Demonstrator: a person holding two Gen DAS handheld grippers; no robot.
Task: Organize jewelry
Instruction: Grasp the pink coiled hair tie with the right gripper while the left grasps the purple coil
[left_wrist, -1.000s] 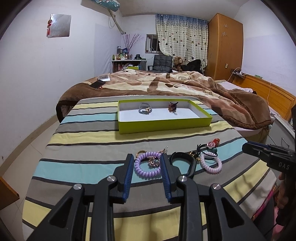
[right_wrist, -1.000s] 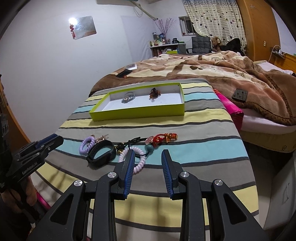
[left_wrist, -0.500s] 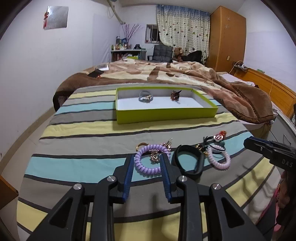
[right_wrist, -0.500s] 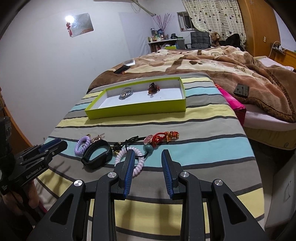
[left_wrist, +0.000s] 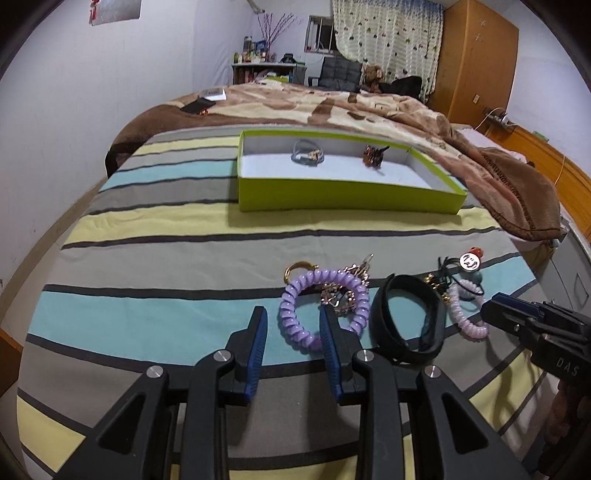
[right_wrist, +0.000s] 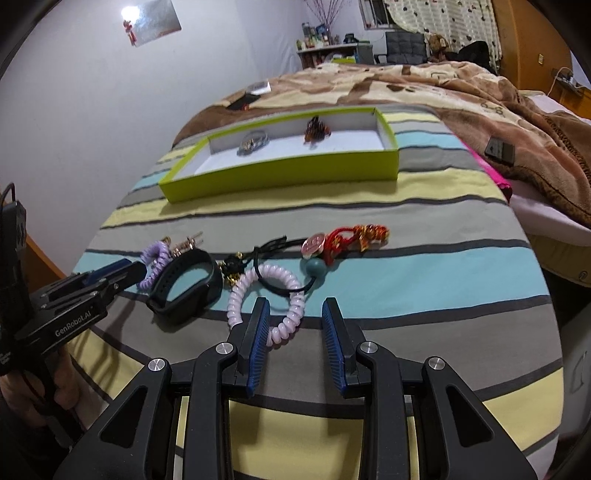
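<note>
**Two grippers poised over jewelry on a striped cloth**

A striped cloth (left_wrist: 155, 236) is spread over a surface beside a bed. A lime-green tray (left_wrist: 347, 194) is set on it, and all places are given from this tray. Inside the tray, a grey hair tie (left_wrist: 308, 156) and a small brown clip (left_wrist: 375, 155) are seen lying apart.

In front of the tray, a cluster of jewelry is laid out in a row: a purple coil bracelet (left_wrist: 317, 301), a black band (left_wrist: 406, 317) beside it, a pale pink coil bracelet (right_wrist: 266, 301), and a red charm (right_wrist: 354, 236) nearest the tray.

The left gripper (left_wrist: 291, 321) is held over the purple coil, its fingers apart and clamped on nothing. The right gripper (right_wrist: 295, 314) is held over the pink coil, its fingers likewise apart and empty.
</note>
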